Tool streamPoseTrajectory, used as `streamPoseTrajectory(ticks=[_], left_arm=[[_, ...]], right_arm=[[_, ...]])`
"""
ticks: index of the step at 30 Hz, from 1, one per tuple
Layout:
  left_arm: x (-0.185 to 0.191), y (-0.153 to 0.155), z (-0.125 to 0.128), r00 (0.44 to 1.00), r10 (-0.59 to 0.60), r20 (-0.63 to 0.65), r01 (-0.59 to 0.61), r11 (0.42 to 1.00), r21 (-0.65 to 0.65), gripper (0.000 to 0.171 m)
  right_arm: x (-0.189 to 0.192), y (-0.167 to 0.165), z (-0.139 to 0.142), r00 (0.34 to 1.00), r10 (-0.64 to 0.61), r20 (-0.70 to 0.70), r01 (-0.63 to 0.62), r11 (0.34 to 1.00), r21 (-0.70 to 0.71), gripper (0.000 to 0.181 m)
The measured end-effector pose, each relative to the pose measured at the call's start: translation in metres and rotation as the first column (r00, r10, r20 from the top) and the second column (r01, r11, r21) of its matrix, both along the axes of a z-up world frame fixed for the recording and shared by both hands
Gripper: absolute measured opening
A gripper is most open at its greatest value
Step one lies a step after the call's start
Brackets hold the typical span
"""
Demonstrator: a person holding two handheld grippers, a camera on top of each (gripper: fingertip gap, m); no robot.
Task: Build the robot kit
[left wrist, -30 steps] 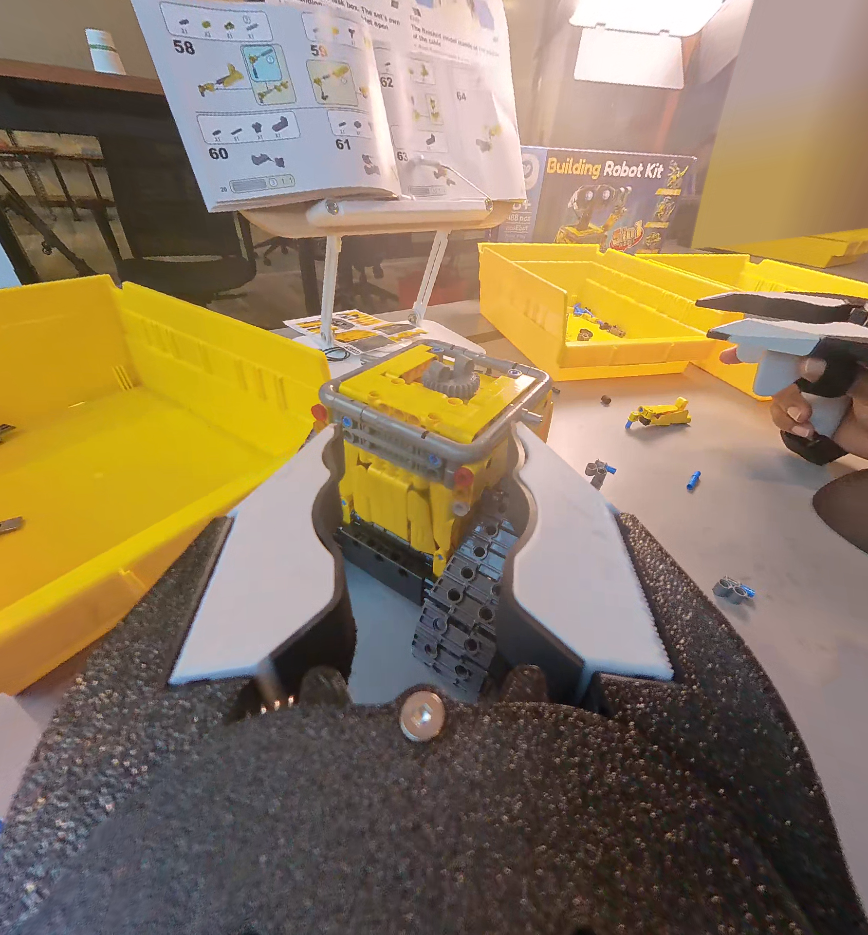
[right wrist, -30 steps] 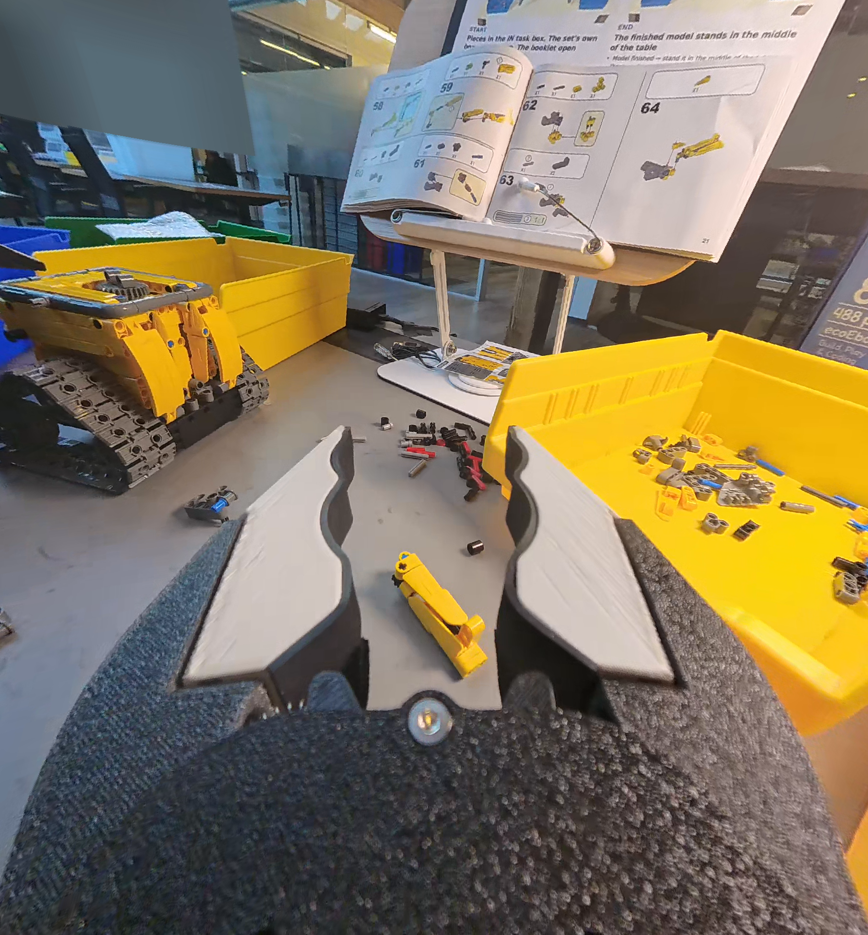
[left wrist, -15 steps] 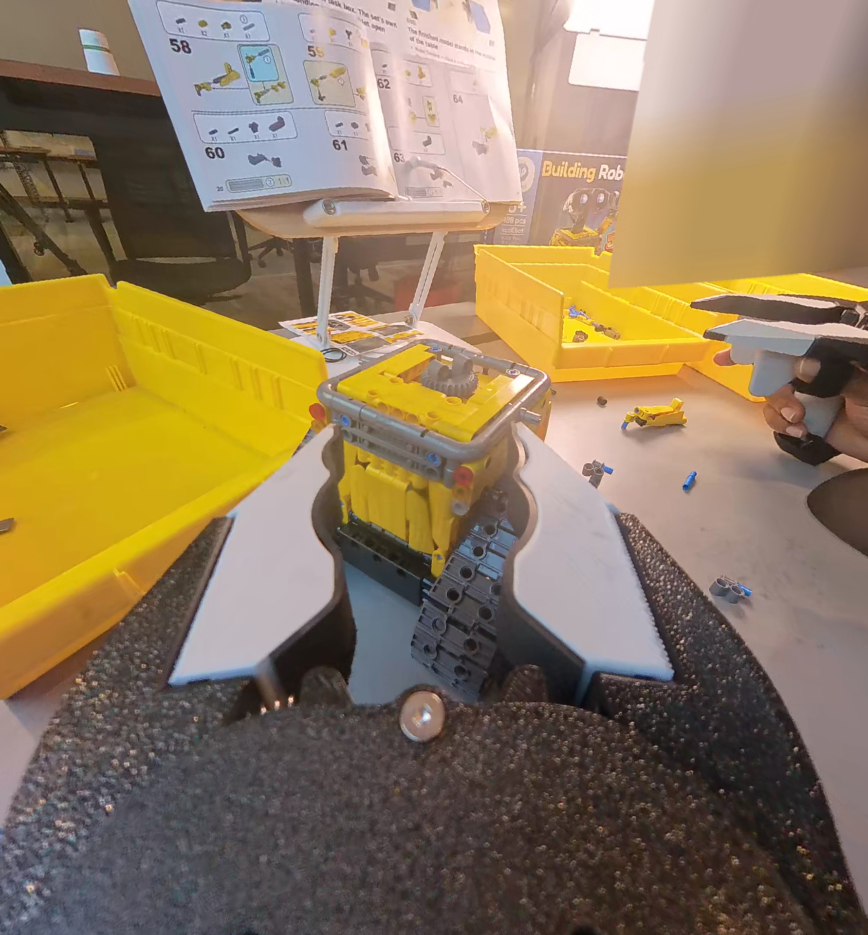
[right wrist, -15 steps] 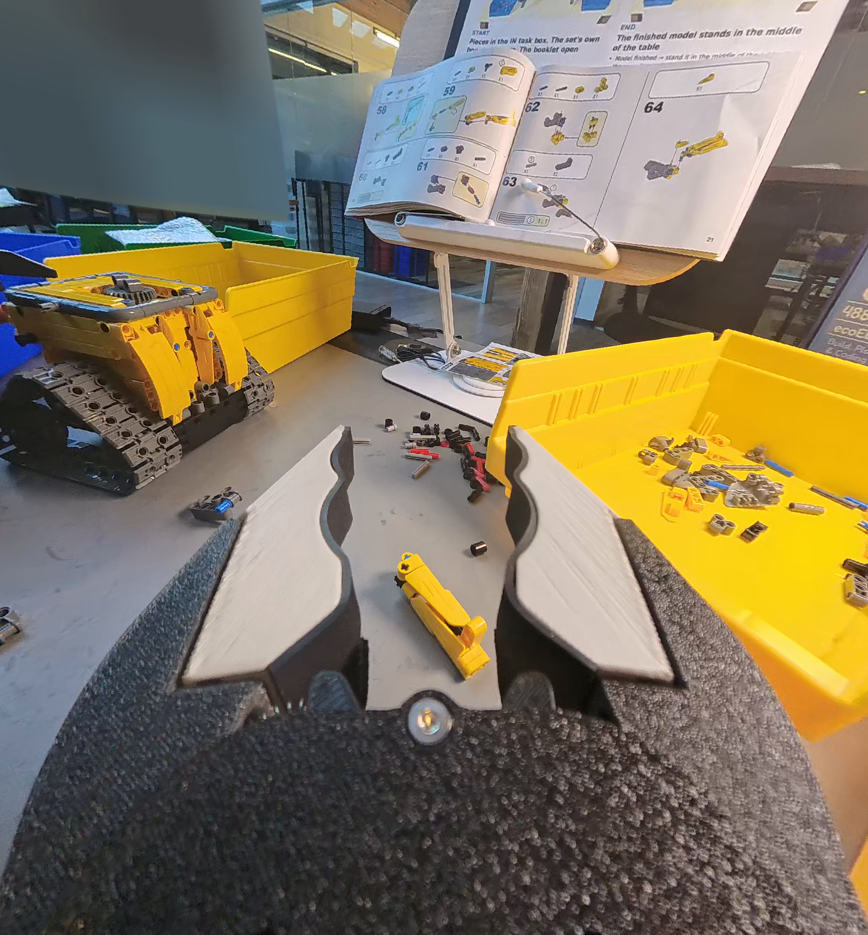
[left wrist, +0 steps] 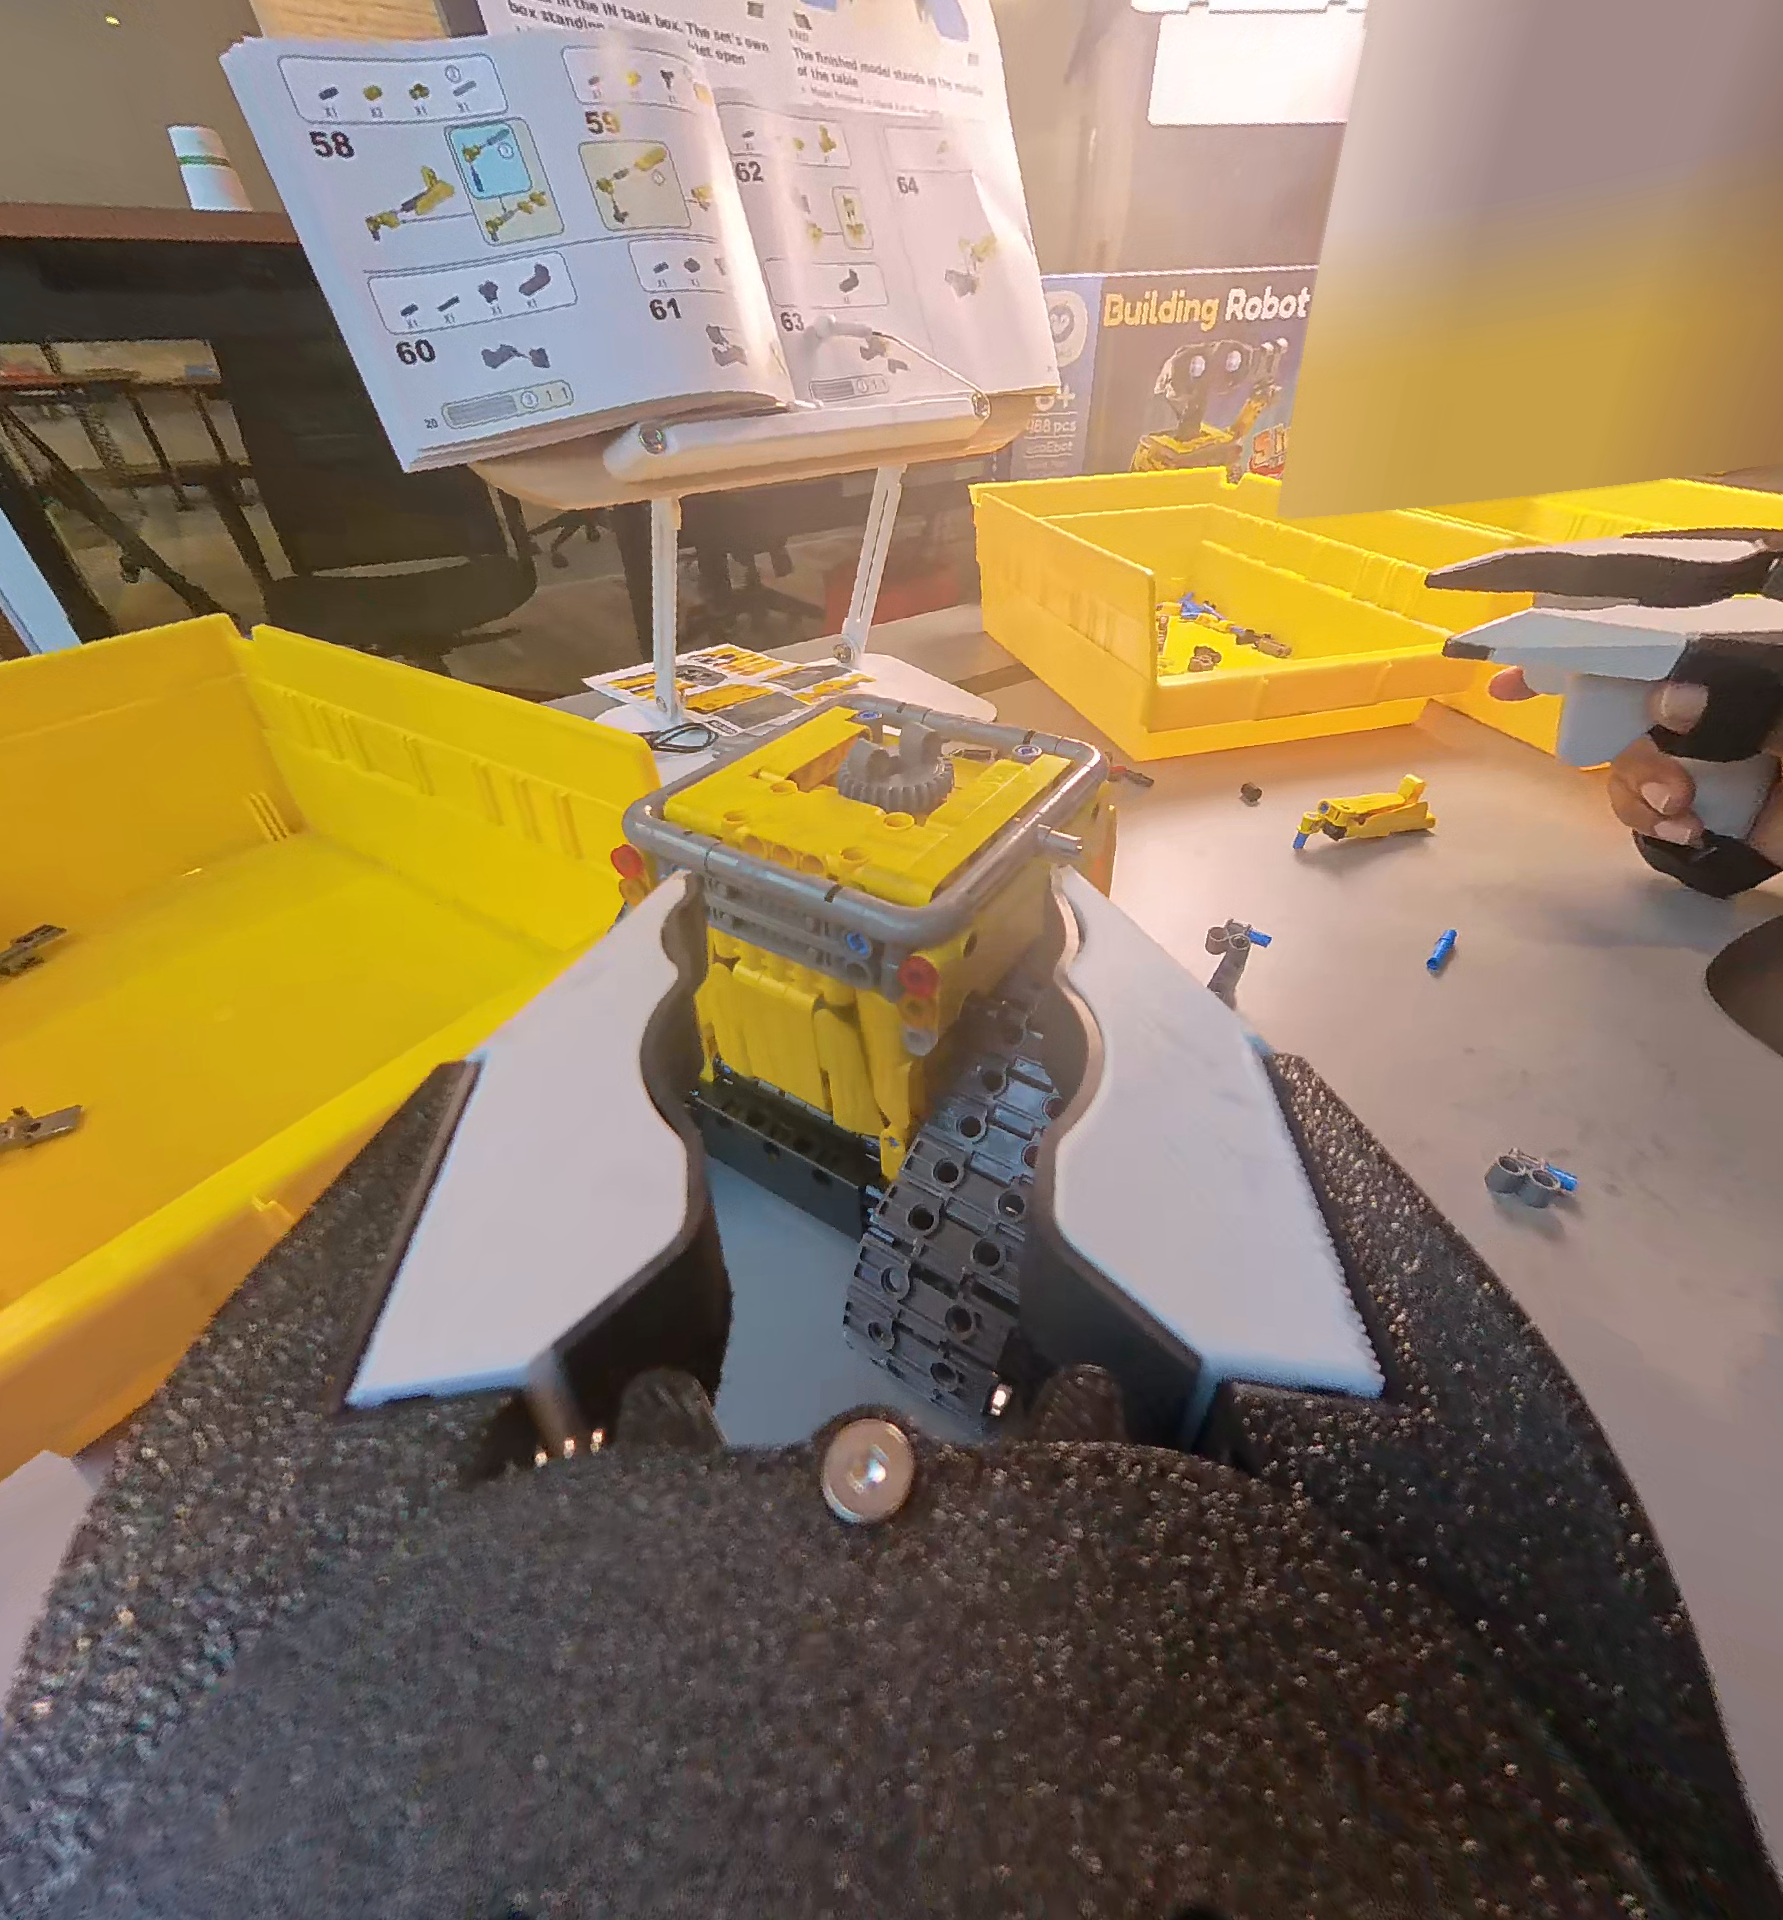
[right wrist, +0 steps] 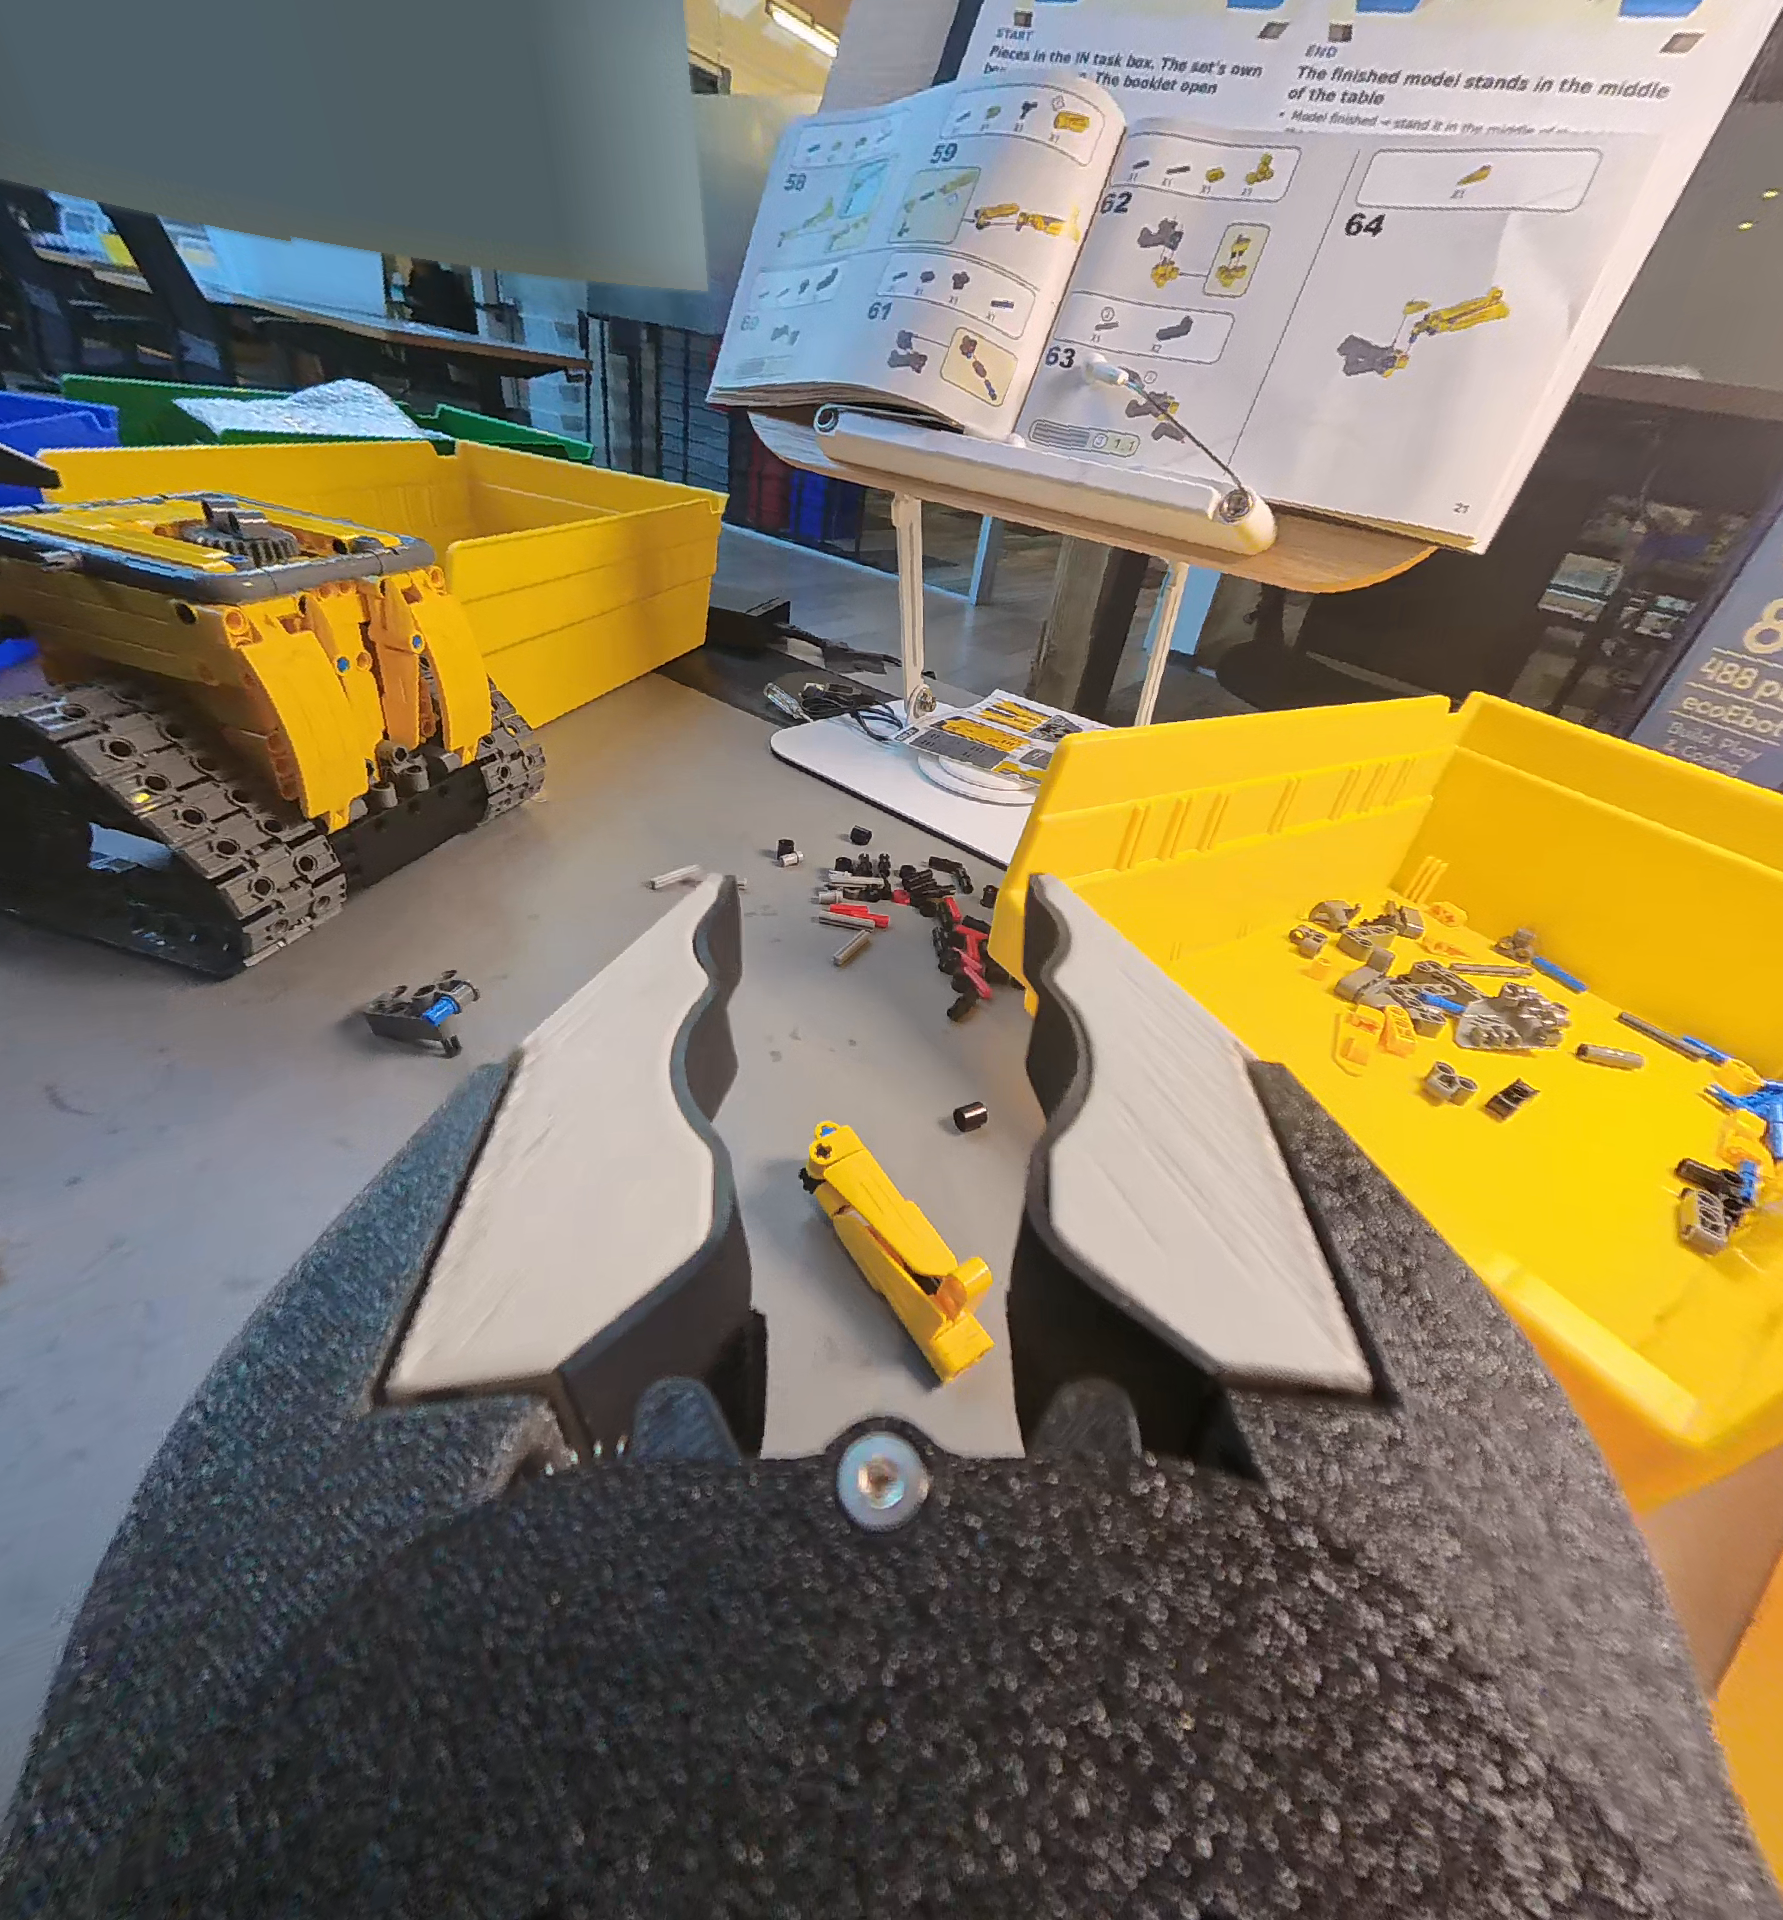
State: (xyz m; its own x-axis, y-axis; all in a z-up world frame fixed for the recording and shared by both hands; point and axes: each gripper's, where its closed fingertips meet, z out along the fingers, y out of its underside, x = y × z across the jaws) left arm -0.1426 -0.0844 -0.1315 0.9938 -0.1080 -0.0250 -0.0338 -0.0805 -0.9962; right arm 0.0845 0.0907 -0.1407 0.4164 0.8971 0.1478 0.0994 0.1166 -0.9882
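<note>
A yellow tracked brick model [left wrist: 866,831] with black treads and a grey gear on top stands on the grey table. My left gripper [left wrist: 871,894] is shut on it, one finger on each side of its body. The model also shows at the left of the right wrist view [right wrist: 212,665]. My right gripper [right wrist: 882,894] is open and empty, low over the table. A small yellow brick assembly [right wrist: 897,1257] lies on the table between its fingers, touching neither. In the left wrist view the right gripper [left wrist: 1552,623] is at the far right, held by a hand, with the small assembly [left wrist: 1370,816] below it.
A yellow bin [left wrist: 243,935] with two grey parts sits left of the model. Another yellow bin [right wrist: 1230,790] with several small parts stands right of my right gripper. An open booklet on a stand [right wrist: 1126,291] is behind. Loose pins [right wrist: 908,904] and connectors [left wrist: 1531,1179] lie on the table.
Almost nothing. The left wrist view has shifted slightly while the model stays fixed between the left fingers. The right gripper stays open over the small yellow assembly.
</note>
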Motion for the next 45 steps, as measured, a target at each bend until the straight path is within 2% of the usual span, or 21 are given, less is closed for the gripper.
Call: streamPoseTrajectory(ticks=[7,21,26,45], left_arm=[[0.005,0.001,-0.006,0.998,0.001,-0.06,-0.004,0.999,-0.042,0.061],[0.002,-0.004,-0.005,0.991,0.044,-0.129,-0.05,0.998,-0.048,0.06],[-0.001,-0.004,-0.009,0.978,0.075,-0.193,-0.087,0.994,-0.059,0.06],[-0.013,-0.003,-0.012,0.984,0.112,-0.137,-0.121,0.99,-0.065,0.06]], right_arm=[[0.004,0.006,-0.003,0.999,-0.045,0.028,0.045,0.999,0.005,0.054],[0.004,0.005,-0.008,0.994,-0.074,0.079,0.072,0.997,0.033,0.053],[0.005,0.004,-0.006,0.992,-0.097,0.085,0.095,0.995,0.028,0.052],[0.002,-0.012,0.0,0.994,-0.07,0.082,0.068,0.997,0.03,0.05]])
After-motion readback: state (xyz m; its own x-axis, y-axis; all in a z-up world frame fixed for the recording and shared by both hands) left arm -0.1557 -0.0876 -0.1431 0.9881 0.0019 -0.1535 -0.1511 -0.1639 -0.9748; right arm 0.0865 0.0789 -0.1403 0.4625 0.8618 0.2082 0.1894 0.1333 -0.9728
